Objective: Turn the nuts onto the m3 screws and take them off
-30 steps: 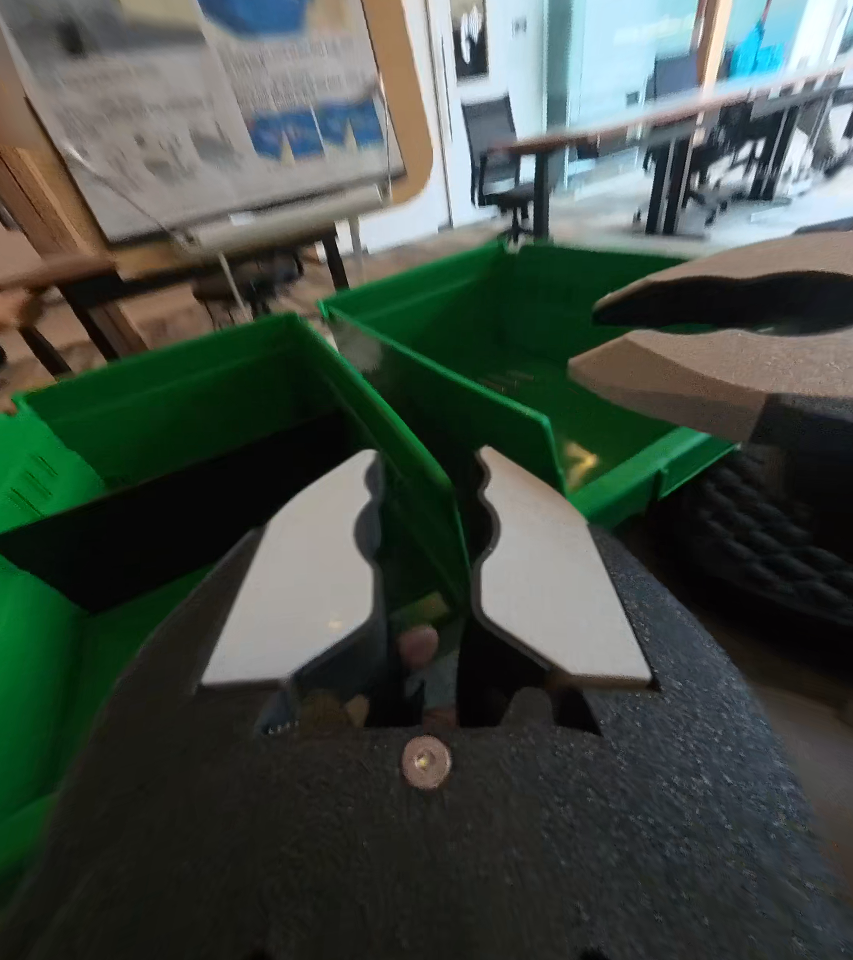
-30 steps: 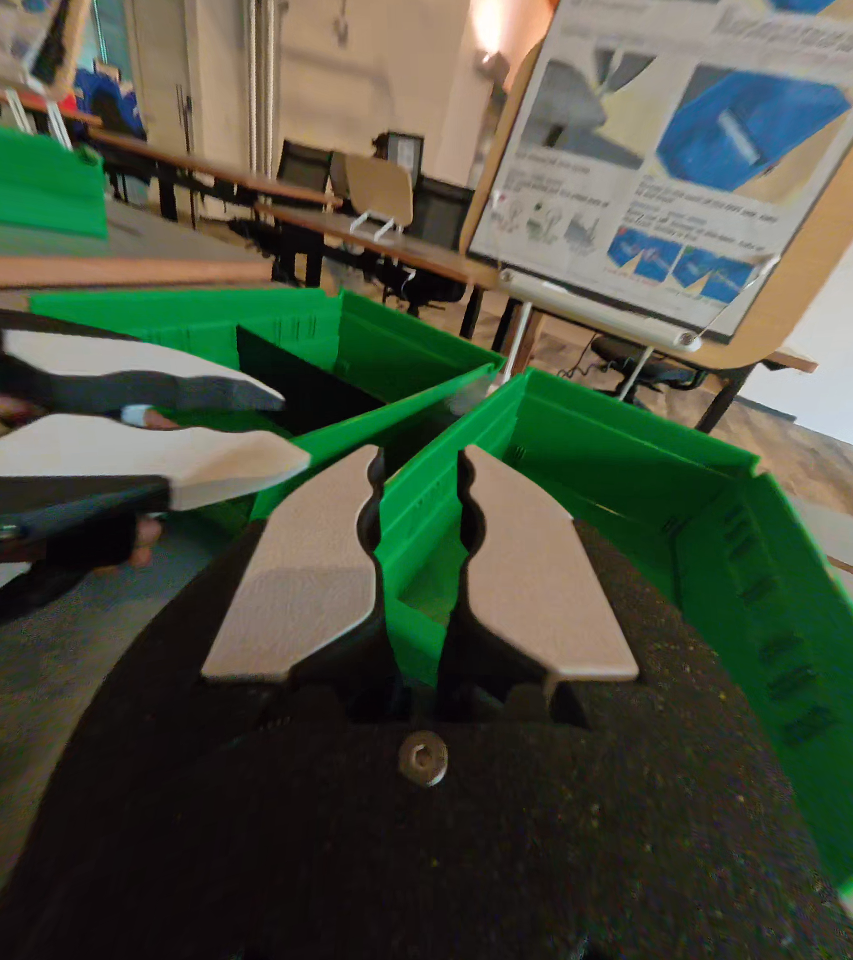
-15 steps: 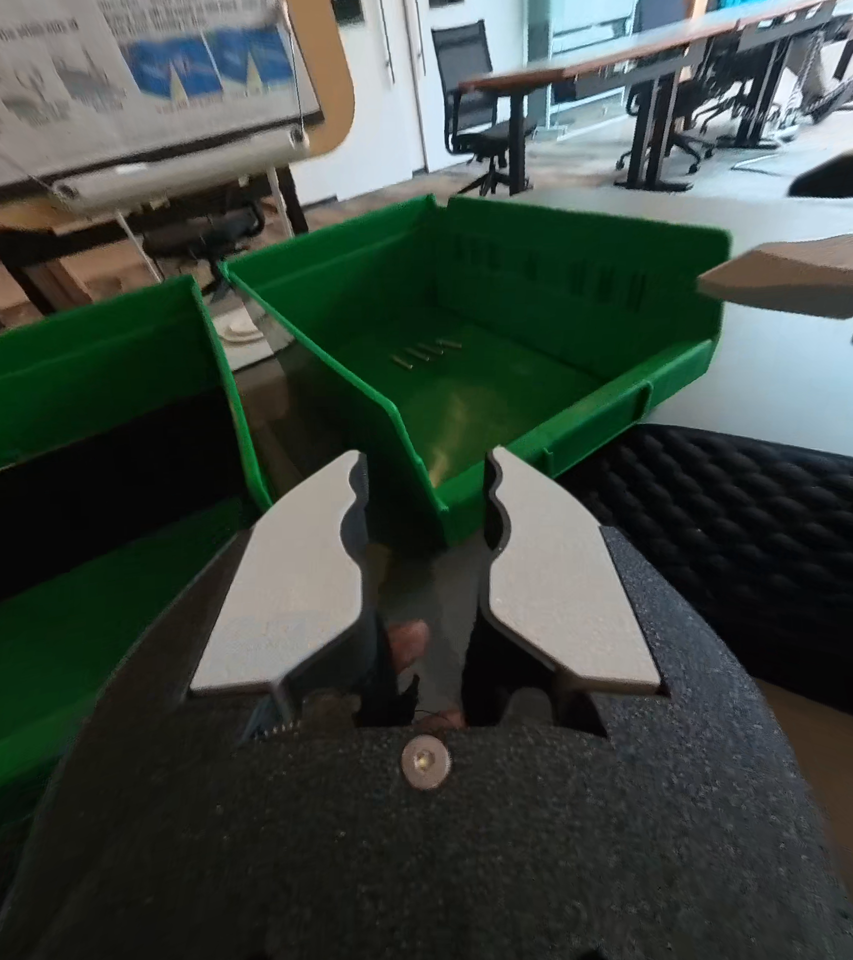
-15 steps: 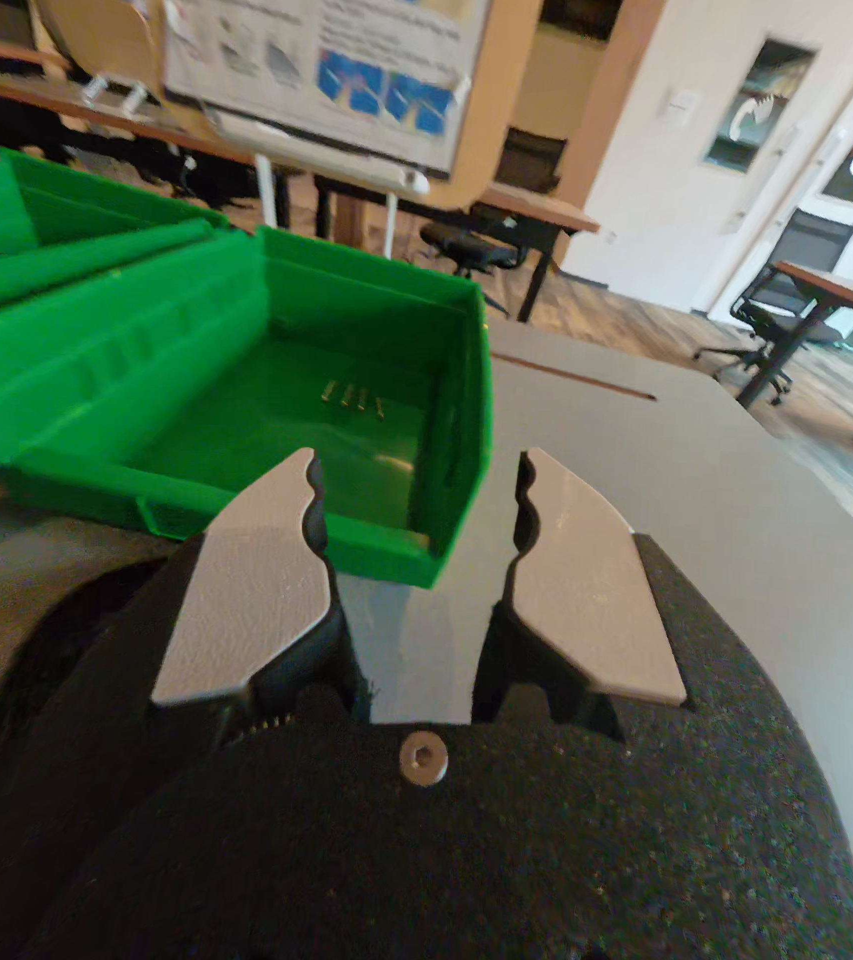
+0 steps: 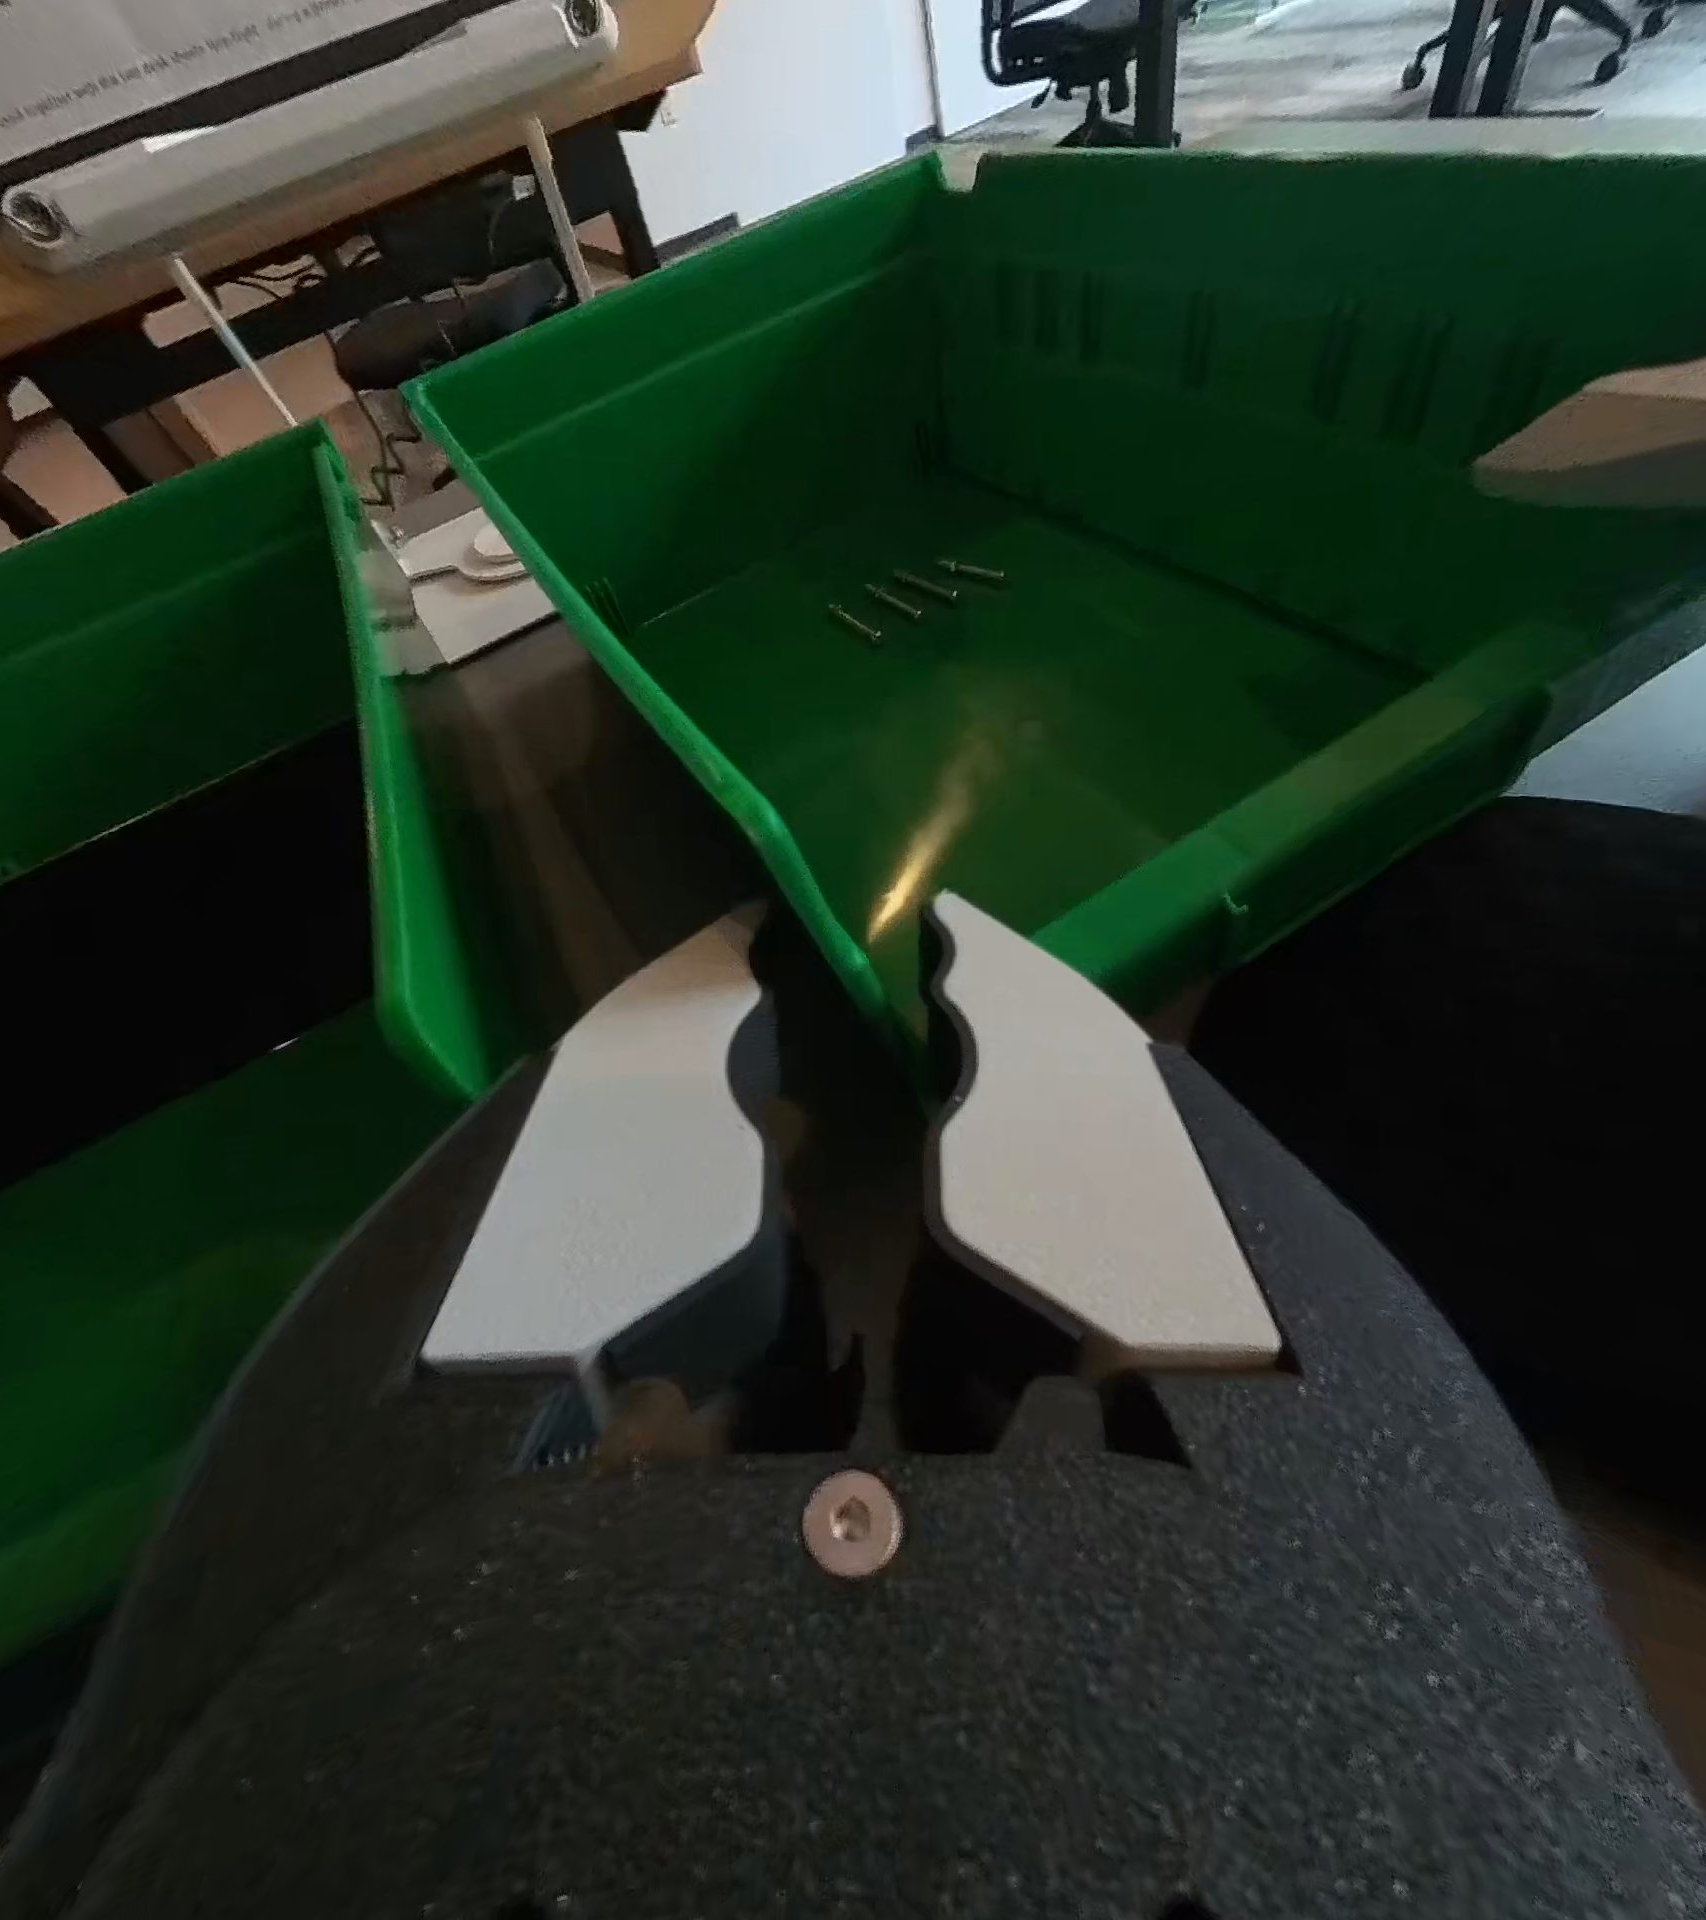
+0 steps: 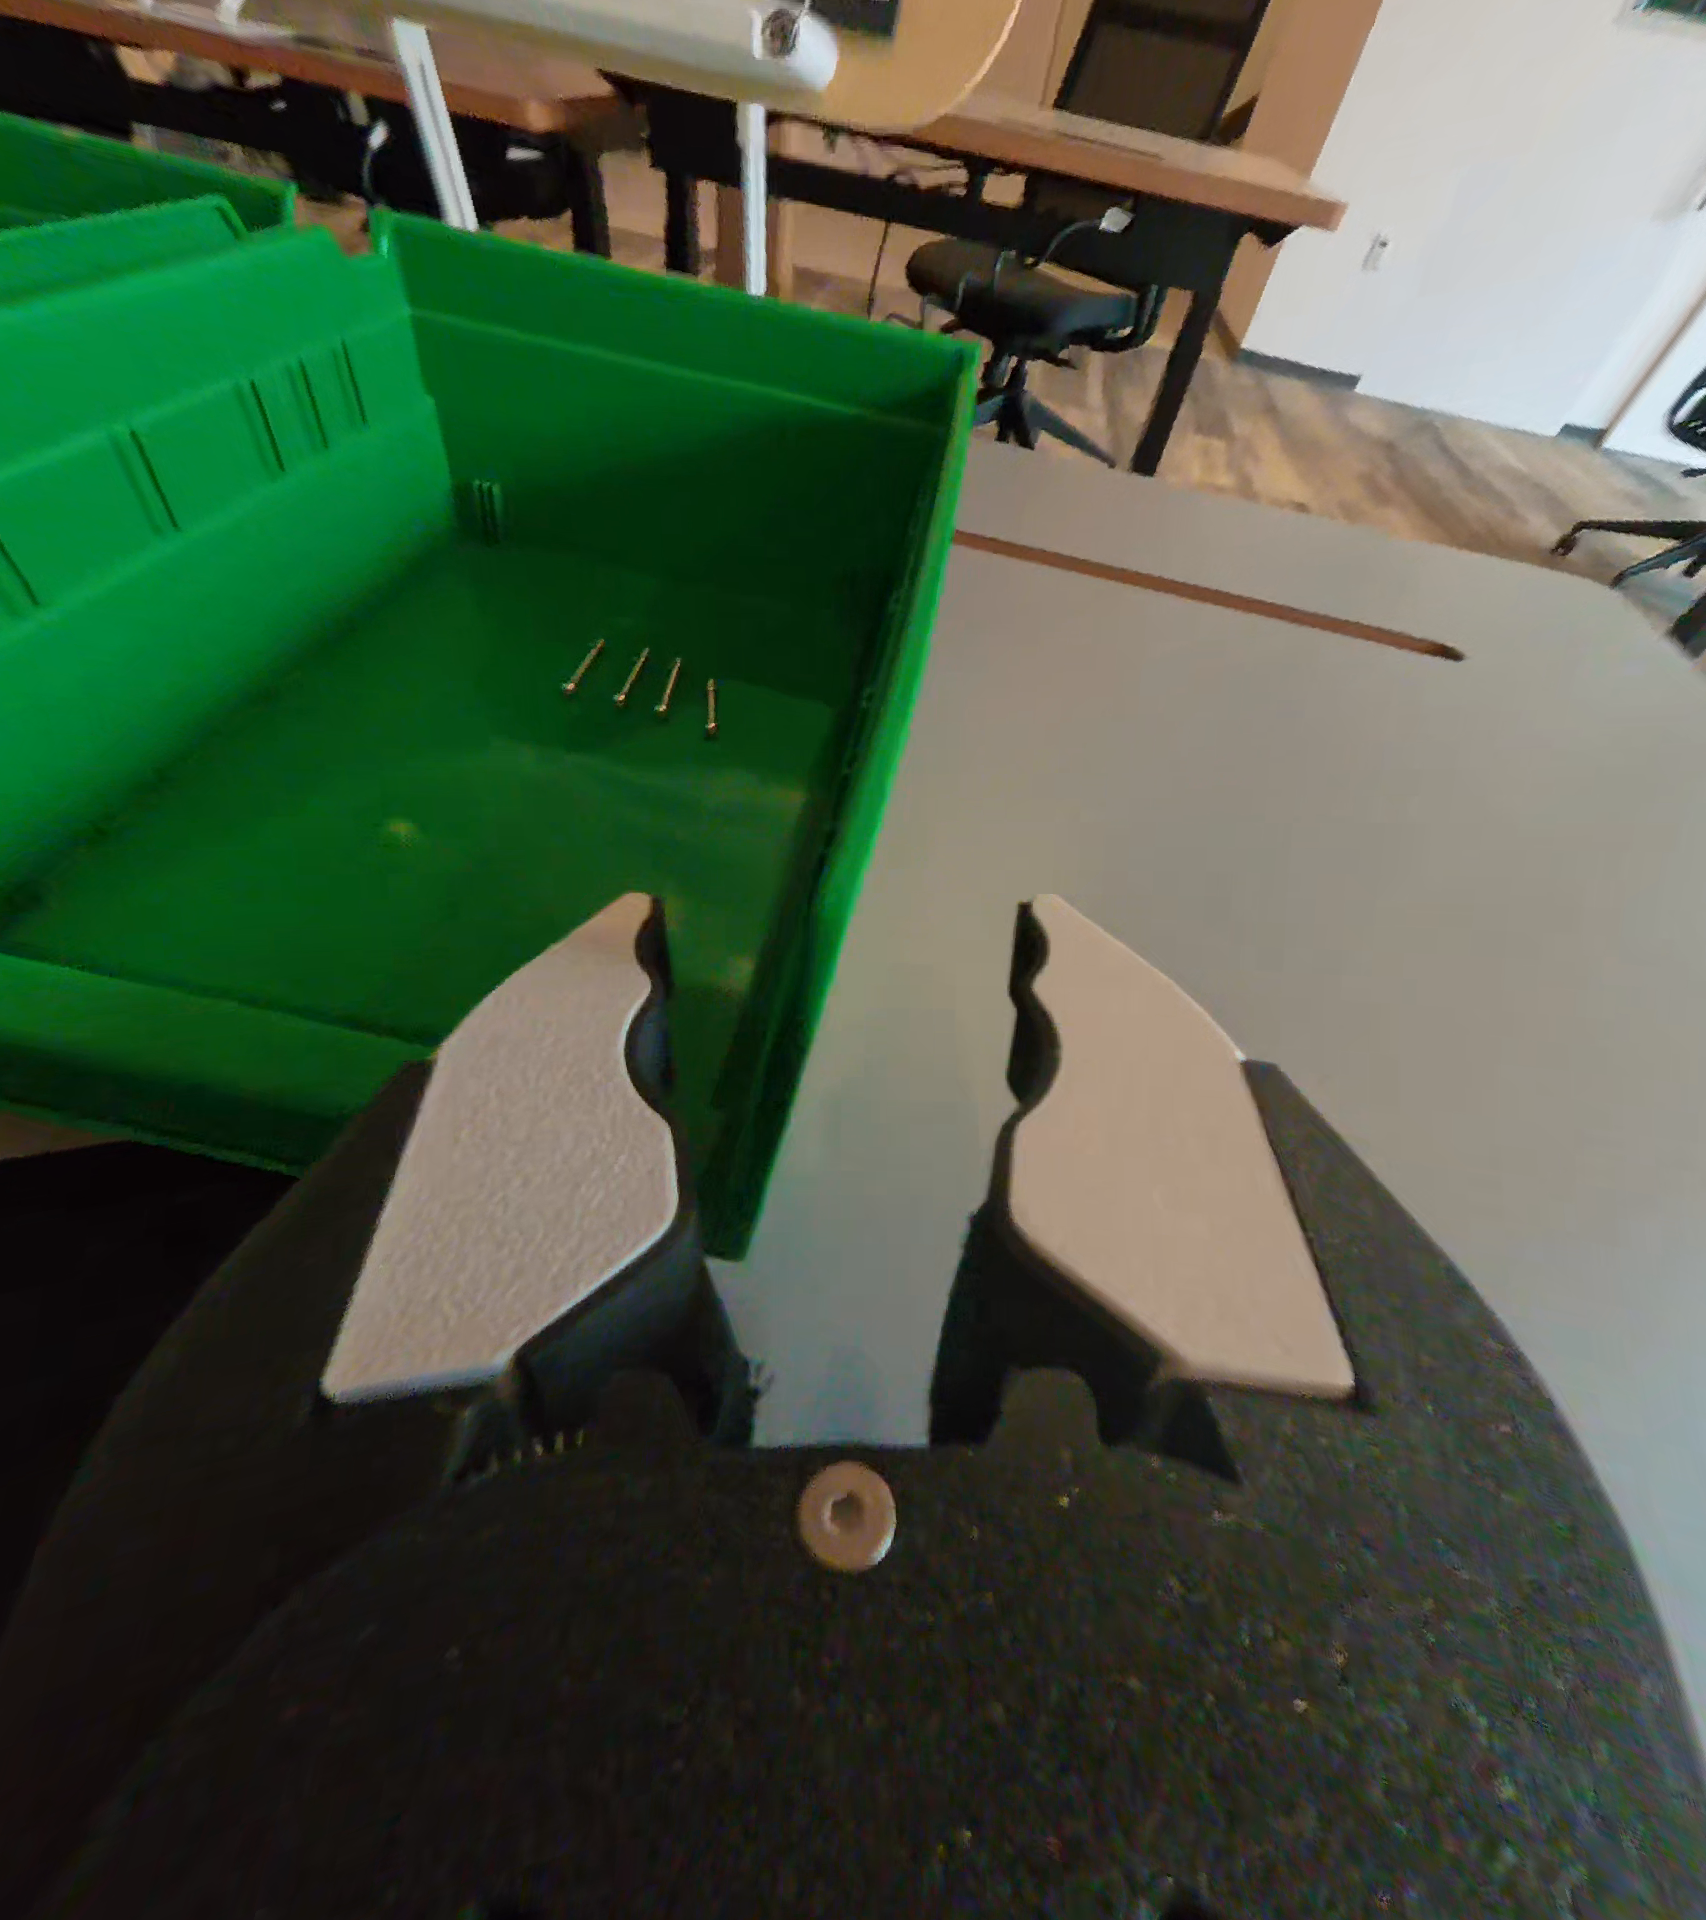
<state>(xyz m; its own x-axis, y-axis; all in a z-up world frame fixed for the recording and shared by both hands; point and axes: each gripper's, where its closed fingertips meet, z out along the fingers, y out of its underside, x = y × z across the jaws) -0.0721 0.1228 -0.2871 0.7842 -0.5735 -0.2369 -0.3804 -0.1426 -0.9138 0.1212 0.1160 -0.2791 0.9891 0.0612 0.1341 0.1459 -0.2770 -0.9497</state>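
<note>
Four screws (image 6: 639, 688) in green bin (image 6: 620, 436), beyond both grippers' parted, empty fingers (image 6: 537, 1122)

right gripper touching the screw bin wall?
Cannot tell. Right wrist view: right gripper open, straddling the bin's wall; the wall passes beside the left finger, contact unclear.

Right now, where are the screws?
Four screws lie side by side on the floor of the green bin nearest the grippers, toward its far end; in the right wrist view they sit near its right wall.
</note>
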